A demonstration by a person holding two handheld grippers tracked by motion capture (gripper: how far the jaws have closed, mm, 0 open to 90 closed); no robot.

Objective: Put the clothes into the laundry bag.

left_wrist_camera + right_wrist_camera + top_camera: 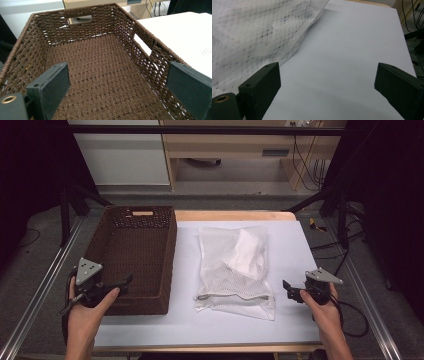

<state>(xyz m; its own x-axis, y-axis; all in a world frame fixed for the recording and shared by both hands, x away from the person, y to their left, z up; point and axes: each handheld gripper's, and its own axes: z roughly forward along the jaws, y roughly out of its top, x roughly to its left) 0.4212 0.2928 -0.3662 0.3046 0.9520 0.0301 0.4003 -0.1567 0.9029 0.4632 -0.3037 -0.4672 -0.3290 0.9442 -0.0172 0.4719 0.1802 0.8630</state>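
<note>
A brown woven basket point(135, 255) stands empty on the left of the table. A white mesh laundry bag point(234, 270) with white cloth inside lies on the white tabletop, to the basket's right. My left gripper point(122, 282) hangs open over the basket's near end; in the left gripper view its gripper point(117, 87) straddles the basket's right wall point(150, 57), one jaw inside and one outside. My right gripper point(289, 291) is open just right of the bag's near corner, low above the table. In the right gripper view, that gripper point(327, 87) holds nothing, and the mesh bag point(254, 37) lies to the upper left.
The white table surface point(295, 255) has free room right of the bag and along the near edge. Metal rails point(45, 285) run along both table sides. A wooden desk and cables point(310, 165) stand beyond the far edge.
</note>
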